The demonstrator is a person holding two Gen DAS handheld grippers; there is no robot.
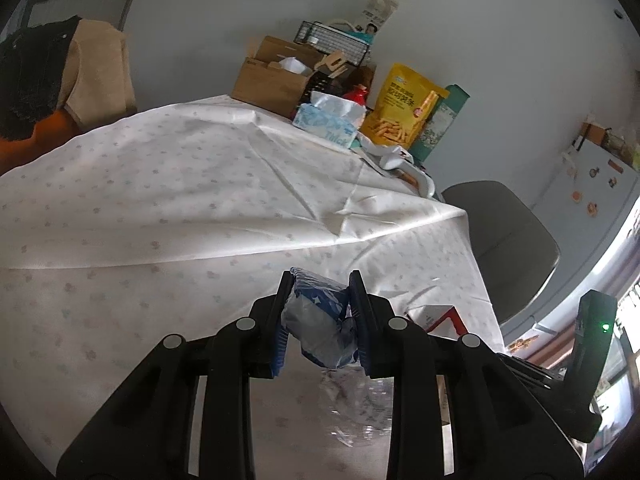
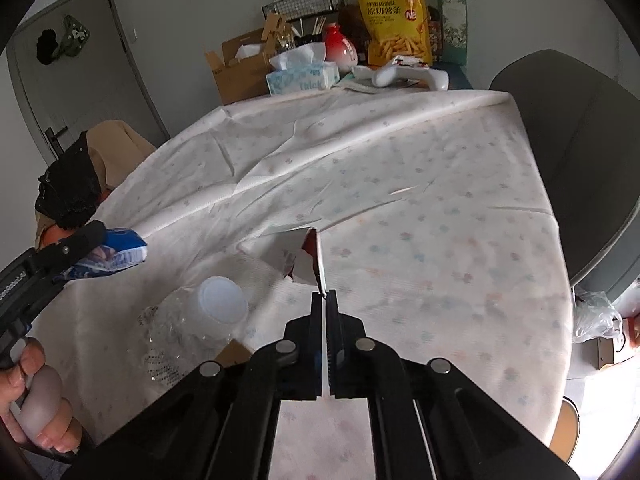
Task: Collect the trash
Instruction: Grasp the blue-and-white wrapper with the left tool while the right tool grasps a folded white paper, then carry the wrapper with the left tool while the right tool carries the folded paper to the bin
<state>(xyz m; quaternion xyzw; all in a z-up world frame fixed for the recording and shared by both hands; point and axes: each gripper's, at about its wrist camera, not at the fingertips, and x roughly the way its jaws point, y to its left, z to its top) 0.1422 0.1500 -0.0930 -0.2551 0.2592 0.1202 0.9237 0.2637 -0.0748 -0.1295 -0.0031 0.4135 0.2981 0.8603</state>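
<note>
Blue-and-white crumpled plastic wrapper (image 1: 318, 320) clamped between the fingers of the left gripper (image 1: 320, 312), lifted clear of the white flower-print tablecloth (image 1: 168, 184). Thin white edge of a torn red-and-white paper carton (image 2: 306, 258) pinched in the right gripper (image 2: 324, 300), jaws nearly touching. Just beside, on the cloth: crushed clear plastic bottle with a white cap (image 2: 196, 320), not yet picked up. Farther back, against the wall: tissue box (image 2: 302, 76), yellow snack bag (image 2: 396, 20), cardboard box (image 2: 238, 64), probably not trash. Judged midway: two pieces in hand, bottle left, no bin in view.
</note>
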